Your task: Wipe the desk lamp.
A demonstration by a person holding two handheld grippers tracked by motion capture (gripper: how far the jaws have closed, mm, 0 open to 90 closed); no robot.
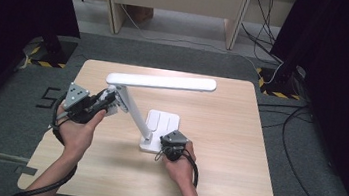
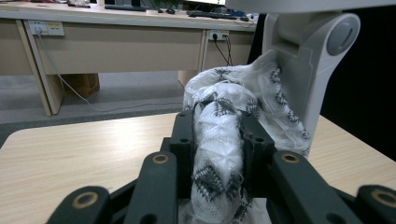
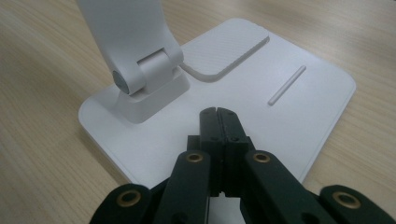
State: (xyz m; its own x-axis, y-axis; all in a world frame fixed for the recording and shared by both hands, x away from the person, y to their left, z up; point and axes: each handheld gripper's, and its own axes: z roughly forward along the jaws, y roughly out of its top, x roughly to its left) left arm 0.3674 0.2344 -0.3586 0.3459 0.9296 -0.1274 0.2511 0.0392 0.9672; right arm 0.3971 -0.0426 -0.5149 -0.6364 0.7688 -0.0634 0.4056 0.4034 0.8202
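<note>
Cloth pinched in left gripper touches lamp arm; right gripper, pressed together, rests on its base.

Lamp: white plastic, smooth, matt; base carries a finely textured raised panel.
Cloth: white woven fabric with a dark zigzag pattern, rough, frayed threads.
Table: pale wood-grain top, smooth, slight sheen.
Right gripper: black matt plastic, brass-coloured rivets.

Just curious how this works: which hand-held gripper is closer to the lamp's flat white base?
Right. The right hand-held gripper sits shut over the lamp base; the left hand-held gripper grips a cloth at the upper hinge.
</note>
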